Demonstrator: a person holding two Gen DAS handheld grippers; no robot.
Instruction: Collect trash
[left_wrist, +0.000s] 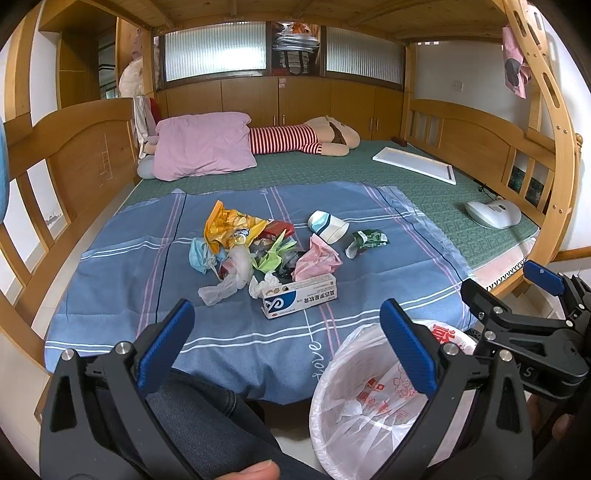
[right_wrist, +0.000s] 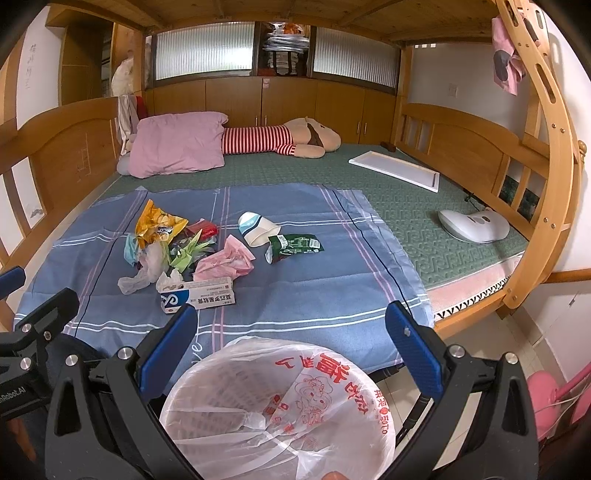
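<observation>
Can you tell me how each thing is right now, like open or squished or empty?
left gripper: open, holding nothing.
right gripper: open, holding nothing.
trash bin: lined with a bag, looks empty.
medicine box: lying flat, end flap open.
paper cup: tipped over.
green wrapper: crumpled.
pink bag: crumpled.

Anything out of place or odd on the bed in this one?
Yes: a heap of litter sits on the blue sheet, including a crumpled yellow snack bag, a tipped paper cup and a torn-open white-and-blue box. The lined bin below the bed edge looks empty.
</observation>
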